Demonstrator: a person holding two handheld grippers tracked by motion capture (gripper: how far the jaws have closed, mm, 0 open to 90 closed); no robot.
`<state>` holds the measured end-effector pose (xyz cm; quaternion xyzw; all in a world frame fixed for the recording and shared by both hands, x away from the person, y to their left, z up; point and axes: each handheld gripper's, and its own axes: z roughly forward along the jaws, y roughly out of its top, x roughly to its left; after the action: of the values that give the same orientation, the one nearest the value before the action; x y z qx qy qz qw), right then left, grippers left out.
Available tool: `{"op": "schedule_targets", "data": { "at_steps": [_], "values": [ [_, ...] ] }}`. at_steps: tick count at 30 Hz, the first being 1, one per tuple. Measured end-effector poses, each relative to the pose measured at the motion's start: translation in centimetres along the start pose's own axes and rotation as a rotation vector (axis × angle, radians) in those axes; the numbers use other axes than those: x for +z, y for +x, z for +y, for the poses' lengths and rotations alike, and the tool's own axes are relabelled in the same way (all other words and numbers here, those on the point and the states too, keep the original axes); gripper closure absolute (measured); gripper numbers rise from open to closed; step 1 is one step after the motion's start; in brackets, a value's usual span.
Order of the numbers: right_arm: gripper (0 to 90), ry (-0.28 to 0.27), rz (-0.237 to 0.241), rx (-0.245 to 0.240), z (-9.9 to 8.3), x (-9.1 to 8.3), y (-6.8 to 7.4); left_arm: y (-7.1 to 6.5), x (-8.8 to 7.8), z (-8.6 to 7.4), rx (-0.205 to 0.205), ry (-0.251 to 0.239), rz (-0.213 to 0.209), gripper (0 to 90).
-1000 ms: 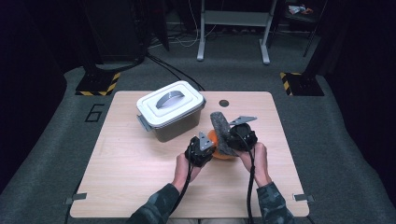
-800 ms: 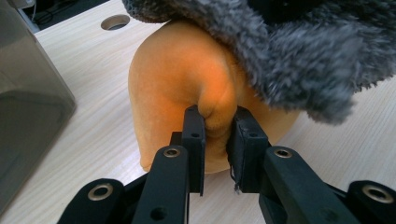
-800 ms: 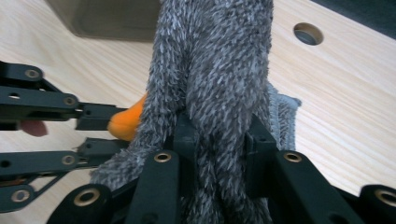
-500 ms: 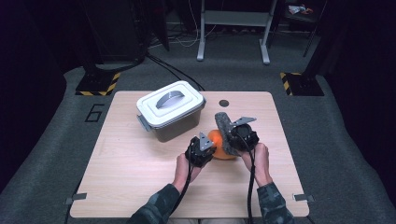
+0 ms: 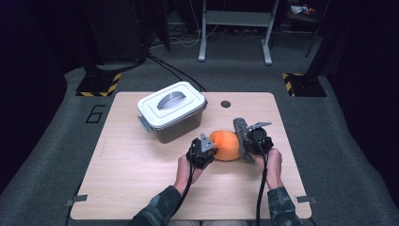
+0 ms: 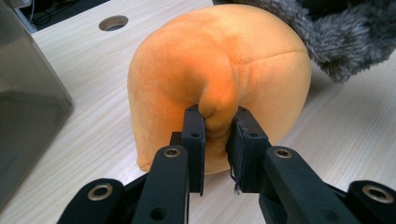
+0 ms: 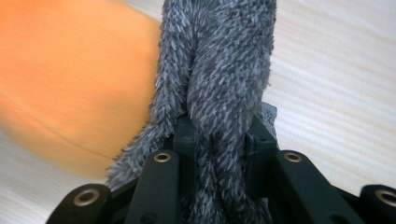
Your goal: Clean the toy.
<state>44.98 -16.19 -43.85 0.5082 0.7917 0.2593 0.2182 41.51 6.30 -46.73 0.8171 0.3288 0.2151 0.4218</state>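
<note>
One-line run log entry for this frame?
left hand-held gripper: shut on orange plush | right hand-held gripper: shut on grey furry piece | lidded bin: closed

Light wood counter (image 5: 141,179) w/ rounded corners and a round cable hole (image 5: 225,104) near its far edge; it sits on grey carpet floor (image 5: 348,155); a dark "6" (image 5: 95,113) marked on the carpet just left of it; two yellow-black hazard-striped blocks (image 5: 99,84) on the floor at far left and far right; grey metal frame legs (image 5: 234,28) at the back w/ cables (image 5: 179,73) trailing across the floor; room dim, surroundings nearly black; light falls mostly on the counter.
</note>
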Motion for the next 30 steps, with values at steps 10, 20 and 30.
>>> {"op": "schedule_targets", "data": {
  "at_steps": [10,20,30],
  "values": [
    [71.1,0.079,-0.004,0.046,-1.5,2.7,-1.2,0.0,0.0,0.0,-0.004,0.001,-0.003,77.5],
    [71.2,0.149,0.022,0.067,-2.5,4.8,-1.2,0.1,0.0,-0.1,-0.007,0.005,-0.002,77.6],
    [71.6,0.018,-0.018,0.062,-1.1,-0.1,-2.0,0.4,-0.1,-0.1,-0.016,0.001,-0.001,77.5]
  ]
}}
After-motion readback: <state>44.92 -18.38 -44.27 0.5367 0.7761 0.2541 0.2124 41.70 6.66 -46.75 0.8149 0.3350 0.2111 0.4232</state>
